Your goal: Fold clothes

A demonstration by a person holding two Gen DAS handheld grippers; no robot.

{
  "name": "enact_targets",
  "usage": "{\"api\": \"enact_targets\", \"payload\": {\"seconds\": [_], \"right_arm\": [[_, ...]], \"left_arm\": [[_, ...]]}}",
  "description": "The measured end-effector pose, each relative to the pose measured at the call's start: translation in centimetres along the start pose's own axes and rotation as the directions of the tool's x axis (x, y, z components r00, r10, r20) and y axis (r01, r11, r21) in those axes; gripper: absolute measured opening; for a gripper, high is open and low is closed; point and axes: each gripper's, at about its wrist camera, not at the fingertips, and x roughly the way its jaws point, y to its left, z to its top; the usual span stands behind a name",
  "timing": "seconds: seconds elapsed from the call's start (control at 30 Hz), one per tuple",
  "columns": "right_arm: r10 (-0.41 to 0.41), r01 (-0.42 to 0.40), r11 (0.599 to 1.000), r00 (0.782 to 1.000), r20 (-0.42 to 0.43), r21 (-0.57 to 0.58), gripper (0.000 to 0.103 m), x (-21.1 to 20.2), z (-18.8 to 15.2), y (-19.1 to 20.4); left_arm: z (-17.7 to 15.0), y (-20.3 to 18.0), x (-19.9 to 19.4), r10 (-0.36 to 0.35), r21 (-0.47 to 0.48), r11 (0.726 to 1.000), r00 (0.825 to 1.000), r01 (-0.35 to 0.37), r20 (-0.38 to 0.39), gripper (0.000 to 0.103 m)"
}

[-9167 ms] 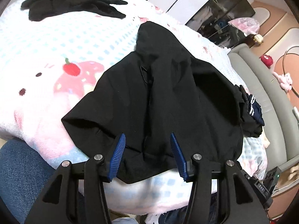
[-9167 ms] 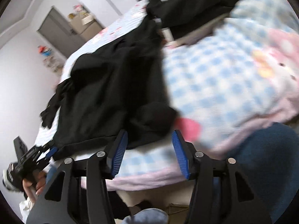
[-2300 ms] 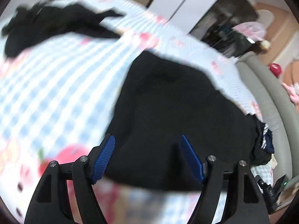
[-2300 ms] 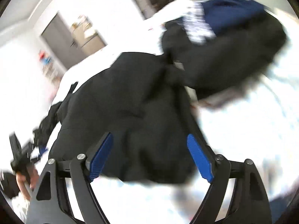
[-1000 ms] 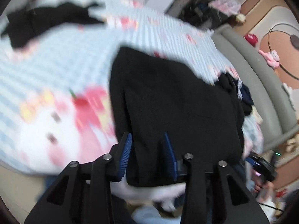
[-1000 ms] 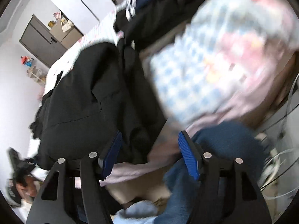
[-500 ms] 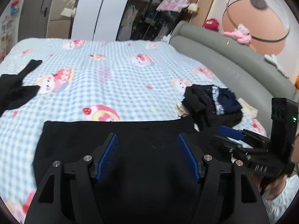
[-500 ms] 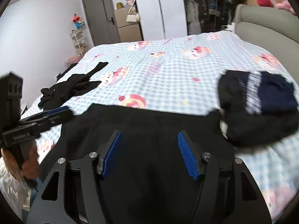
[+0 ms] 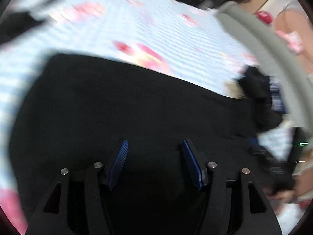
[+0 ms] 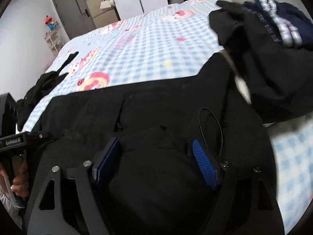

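Both grippers, left gripper and right gripper, are black with 2 ribbed blue pads, silver screws; "GenRobot.AI" lettering marks one.

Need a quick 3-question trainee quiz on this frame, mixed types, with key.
1. True or false: the right gripper is clamped shut on the black garment.
2. Which lies nearest the dark clothes pile? A) the garment's right end B) the grey door C) the left gripper
3. Fill in: the bedsheet has a blue and white ____ pattern.

Key: 1 false, its jaws stand apart with a fold of fabric between them; 2 A; 3 checked.
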Motion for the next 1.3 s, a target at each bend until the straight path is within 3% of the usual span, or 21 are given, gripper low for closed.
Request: {"api": "enact_targets", "payload": {"seconds": [0.07, 0.13, 0.17, 0.27, 0.33, 0.4, 0.43, 0.53, 0.6, 0.67, 0.73, 0.77, 0.8, 0.87, 0.97, 1.07, 1.13, 1.17, 1.23, 1.27, 1.3], "right_arm": [[0.002, -0.002, 1.0, 1.0, -0.005, 0.024, 0.077, -1.2, -0.1, -1.0], [0.022, -0.021, 0.998, 1.0, -0.015, 0.054, 0.077, -2.5, 0.0, -1.6], [0.033, -0.031, 0.997, 0.999, -0.018, 0.068, 0.071, -3.3, 0.0, -1.9], [0.065, -0.067, 0.998, 0.996, 0.061, 0.021, 0.075, -7.8, -0.7, 0.0], [0.079, -0.077, 0.997, 0.989, 0.124, -0.025, 0.078, -10.6, -1.3, 1.5], [0.03, -0.029, 1.0, 0.995, 0.098, -0.012, 0.078, -9.6, -1.8, 1.9], [0.022, -0.022, 1.0, 0.997, 0.076, -0.004, 0.077, -8.7, -2.2, 1.6], [-0.011, 0.012, 0.999, 1.0, -0.024, 0.047, 0.072, -5.1, -3.7, -0.8], [-0.001, 0.003, 0.998, 1.0, -0.029, 0.069, 0.046, -5.7, -4.1, -2.3], [0.006, -0.003, 0.996, 0.999, -0.034, 0.088, 0.041, -6.4, -4.4, -3.7], [-0.032, 0.034, 0.997, 0.999, -0.03, 0.069, 0.047, -8.2, -4.6, -4.1], [-0.051, 0.052, 0.996, 0.998, -0.023, 0.068, 0.059, -9.3, -4.9, -4.1], [-0.051, 0.051, 0.996, 0.999, 0.0, 0.071, 0.063, -10.6, -5.3, -3.9], [0.003, -0.008, 0.998, 0.998, 0.066, 0.069, 0.063, -13.7, -6.7, -2.7], [0.07, -0.077, 0.996, 0.99, 0.126, 0.052, 0.063, -16.2, -9.4, -0.3], [0.076, -0.076, 0.996, 0.997, 0.018, 0.044, 0.06, -14.2, -11.9, 1.1], [0.045, -0.043, 0.998, 0.998, -0.039, 0.034, 0.053, -12.9, -13.5, 1.2], [0.023, -0.021, 0.999, 0.999, -0.042, 0.036, 0.047, -12.8, -14.0, 0.6], [-0.057, 0.06, 0.996, 0.998, -0.039, 0.071, 0.041, -13.5, -14.5, -1.2], [-0.116, 0.119, 0.989, 0.992, -0.041, 0.09, 0.04, -14.1, -14.5, -2.3], [-0.167, 0.171, 0.98, 0.985, -0.043, 0.1, 0.045, -14.6, -14.5, -2.9]], "left_arm": [[0.8, 4.0, -1.4, 0.184, -0.083, 0.98, 0.983, -0.183, 0.017, 0.061], [0.5, 8.4, -3.5, 0.071, -0.256, 0.965, 0.997, -0.06, 0.034, 0.059], [0.1, 8.7, -4.8, 0.035, -0.266, 0.964, 0.997, -0.015, 0.072, 0.059], [-2.6, 5.3, -9.7, -0.046, -0.103, 0.992, 0.975, 0.07, 0.216, 0.063], [-4.6, 2.8, -10.2, -0.082, -0.008, 0.996, 0.97, 0.086, 0.231, 0.065], [-6.3, 0.8, -9.9, -0.106, 0.069, 0.993, 0.97, 0.093, 0.219, 0.067], [-7.0, 0.0, -9.5, -0.104, 0.095, 0.992, 0.972, 0.085, 0.209, 0.067], [-6.6, 2.5, -5.7, 0.094, 0.009, 0.995, 0.988, -0.096, 0.122, 0.067], [-6.8, 3.6, -7.4, 0.092, -0.051, 0.995, 0.986, -0.086, 0.136, 0.054], [-7.0, 4.7, -9.0, 0.092, -0.11, 0.991, 0.985, -0.076, 0.149, 0.055], [-7.2, 5.9, -10.6, 0.091, -0.169, 0.984, 0.983, -0.064, 0.162, 0.056], [-7.5, 6.1, -11.6, 0.075, -0.187, 0.981, 0.982, -0.042, 0.174, 0.057], [-8.7, 4.6, -13.1, -0.014, -0.152, 0.987, 0.978, 0.046, 0.206, 0.059], [-11.0, 2.3, -14.2, -0.104, -0.095, 0.987, 0.969, 0.128, 0.226, 0.061], [-14.5, -0.8, -13.3, -0.169, -0.026, 0.984, 0.972, 0.175, 0.164, 0.062], [-16.3, -1.0, -11.2, -0.097, -0.031, 0.995, 0.992, 0.1, 0.087, 0.059], [-16.7, 0.0, -11.7, -0.03, -0.065, 0.997, 0.997, 0.034, 0.069, 0.043], [-16.7, 0.6, -12.4, 0.039, -0.084, 0.996, 0.996, -0.032, 0.082, 0.041], [-17.2, 1.5, -14.0, 0.223, -0.146, 0.967, 0.969, -0.207, 0.103, 0.041], [-17.5, 1.9, -14.8, 0.261, -0.156, 0.957, 0.959, -0.243, 0.112, 0.041], [-17.9, 1.7, -15.5, 0.209, -0.167, 0.968, 0.969, -0.187, 0.129, 0.042]]}}
